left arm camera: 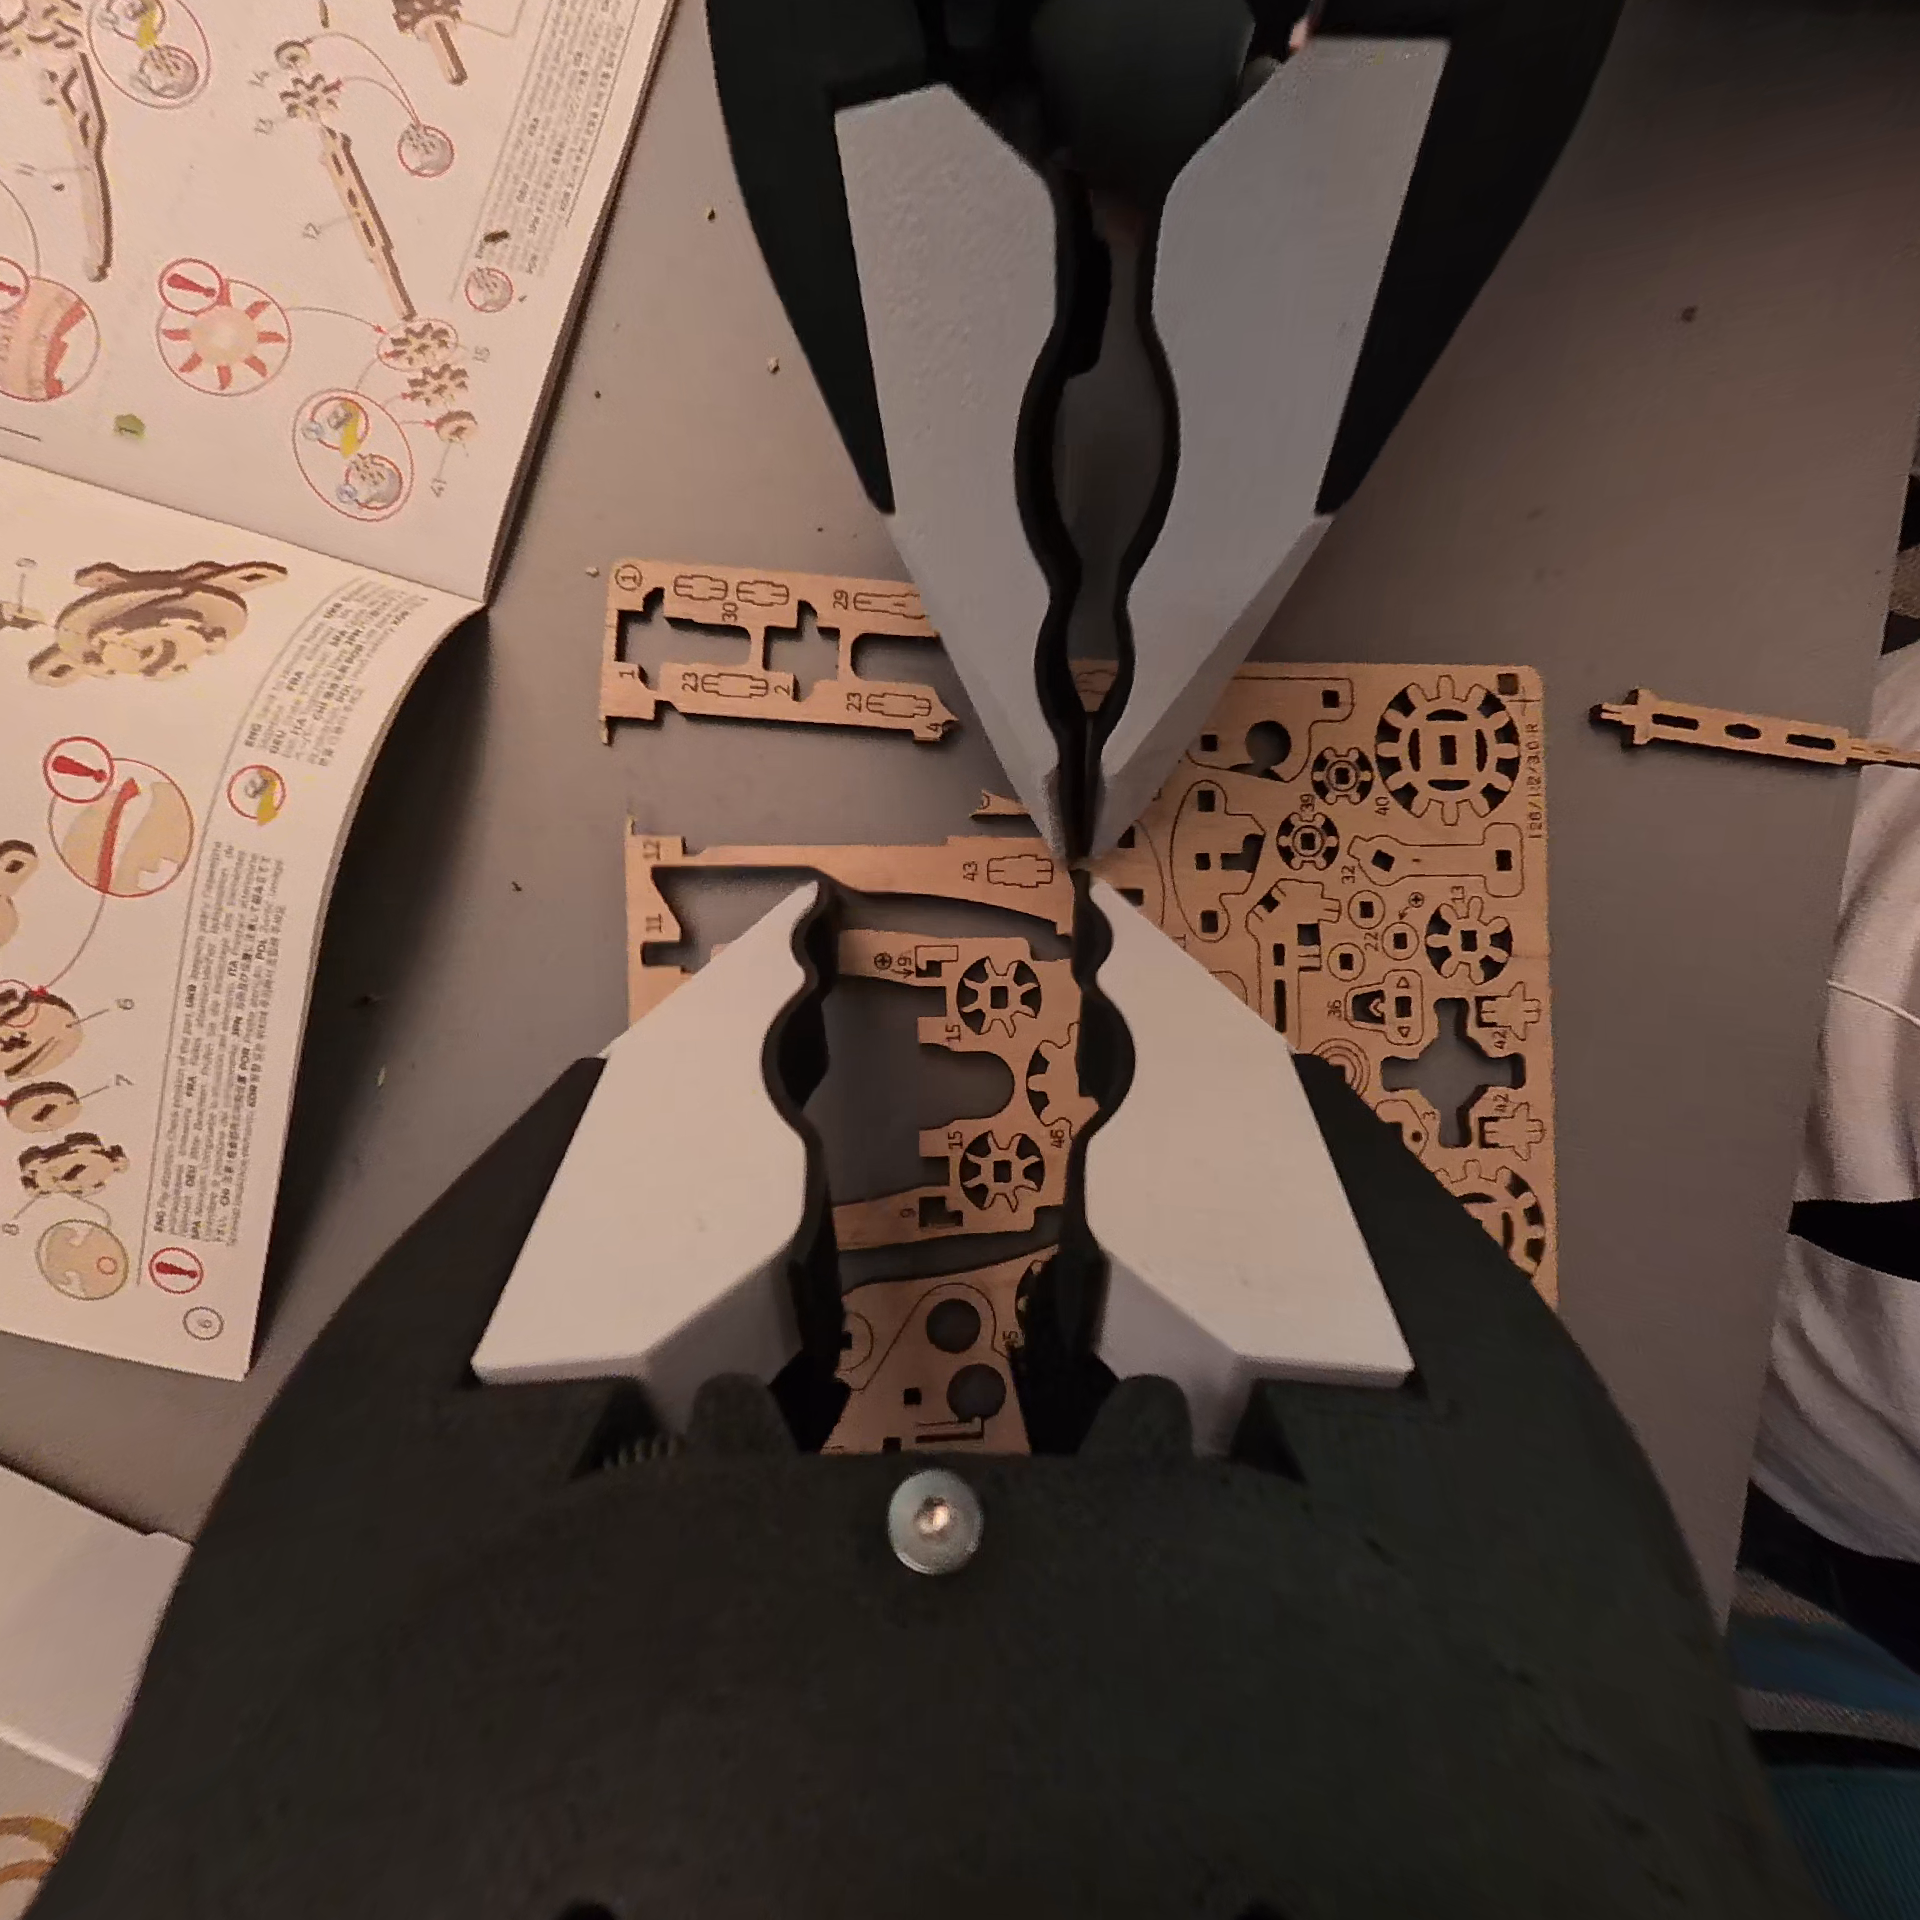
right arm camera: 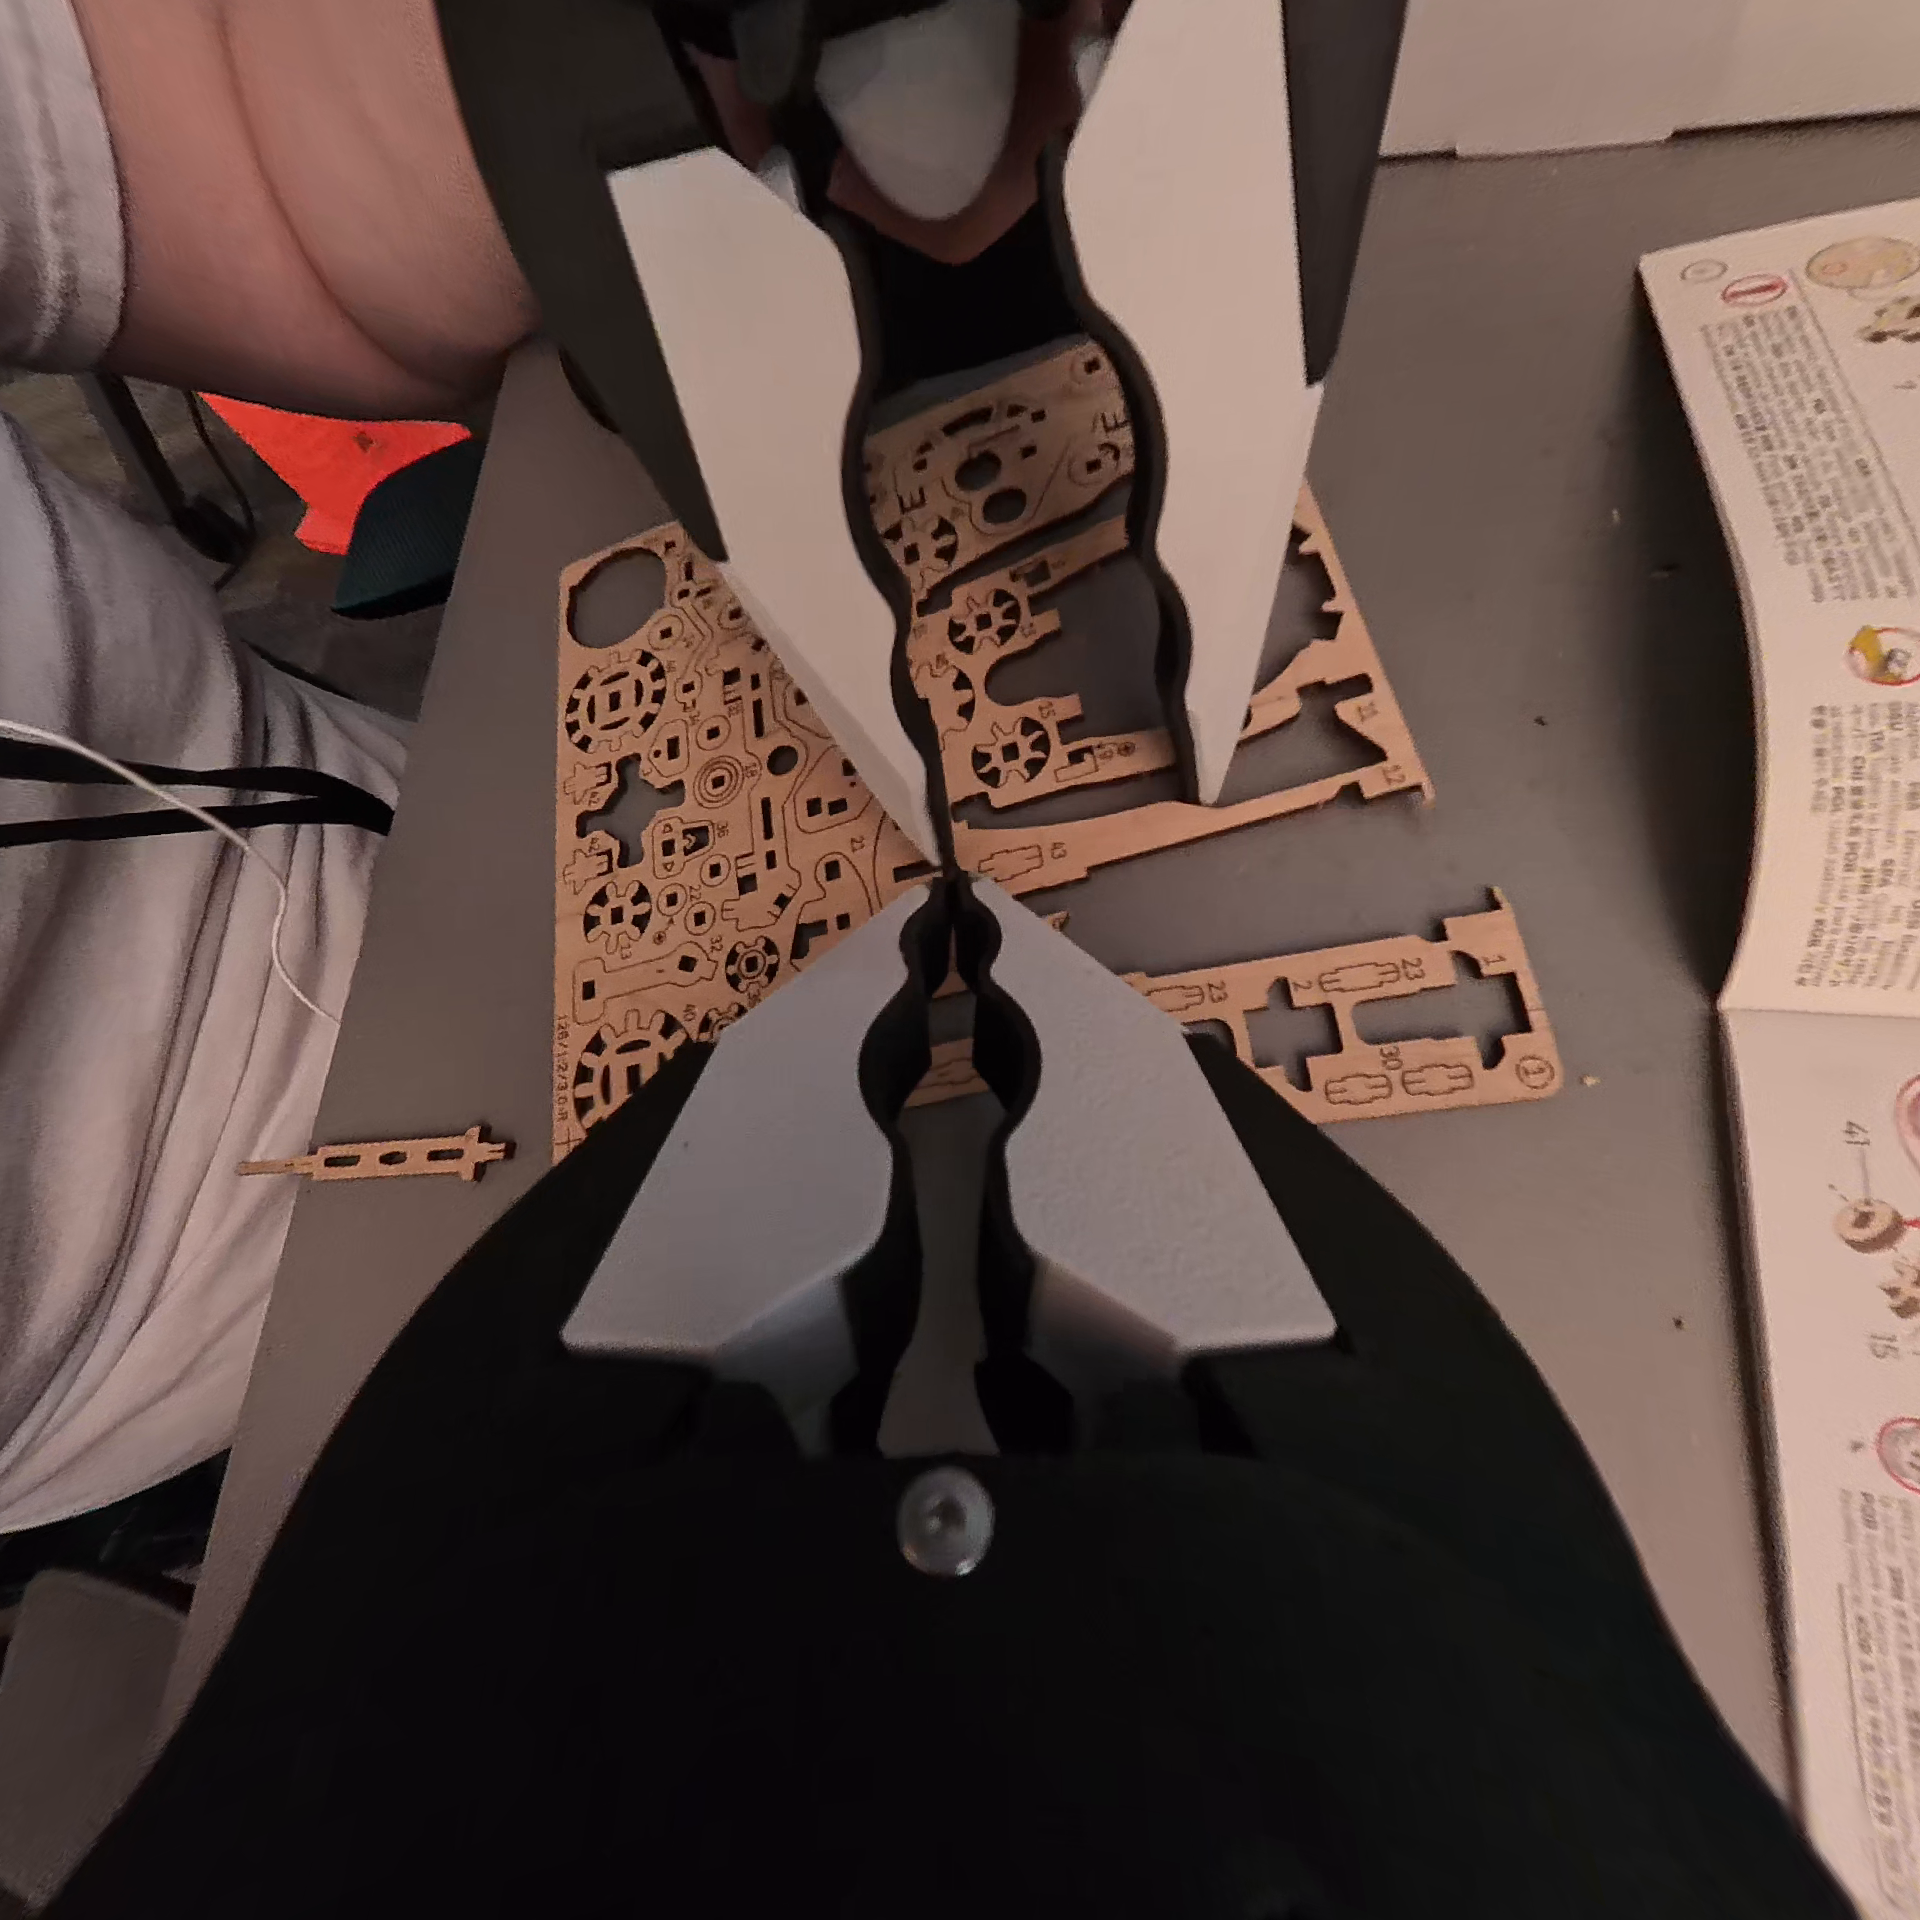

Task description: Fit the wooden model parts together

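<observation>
The job looks barely begun. Most parts sit uncut in the big wood sheet (left arm camera: pixel 1382 935) on the desk (left arm camera: pixel 1662 416). A small sheet (left arm camera: pixel 769 655) lies beside it, and one loose stick (left arm camera: pixel 1745 727) lies apart near the edge. The left tool (left arm camera: pixel 940 914) is spread wide and holds nothing. The right tool (right arm camera: pixel 948 894) is pressed nearly together; whether it pinches anything cannot be told. Their tips meet above the sheets. A booklet (left arm camera: pixel 260 727) lies open nearby.

bare grey table (left arm camera: pixel 1662 416) right, booklet (left arm camera: pixel 260 520) crowding left
</observation>
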The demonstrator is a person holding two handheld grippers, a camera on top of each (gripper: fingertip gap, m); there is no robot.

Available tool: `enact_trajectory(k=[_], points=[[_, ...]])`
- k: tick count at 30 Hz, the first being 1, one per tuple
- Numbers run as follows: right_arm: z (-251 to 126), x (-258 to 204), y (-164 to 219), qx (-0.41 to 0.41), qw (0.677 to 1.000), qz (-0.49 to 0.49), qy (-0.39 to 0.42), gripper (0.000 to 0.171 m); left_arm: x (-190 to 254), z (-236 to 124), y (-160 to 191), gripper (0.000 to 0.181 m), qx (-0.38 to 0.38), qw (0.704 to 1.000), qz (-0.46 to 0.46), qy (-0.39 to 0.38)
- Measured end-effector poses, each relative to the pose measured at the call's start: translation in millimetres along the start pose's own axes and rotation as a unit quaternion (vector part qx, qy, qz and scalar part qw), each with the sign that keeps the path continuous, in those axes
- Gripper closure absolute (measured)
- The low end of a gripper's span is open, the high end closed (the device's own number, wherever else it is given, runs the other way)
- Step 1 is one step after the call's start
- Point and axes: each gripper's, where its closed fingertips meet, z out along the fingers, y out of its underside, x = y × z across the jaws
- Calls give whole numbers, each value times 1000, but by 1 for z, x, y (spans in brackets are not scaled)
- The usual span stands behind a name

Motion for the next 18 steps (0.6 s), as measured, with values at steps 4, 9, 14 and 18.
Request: enact_trajectory(k=[4,9,14,18], points=[[-38,8,-32,91,995,-14,41,171,0,0,0,137,-1,1000,2,0],[-56,41,-9,46,992,12,119,171,0,0,0,138,-3,1000,7,-2],[-50,50,8,15,990,72,117,169,-3,-4,2,141,-11,1000,17,-17],[-48,57,12,19,986,113,118,157,-8,-10,-1,142,4,1000,15,-27]])
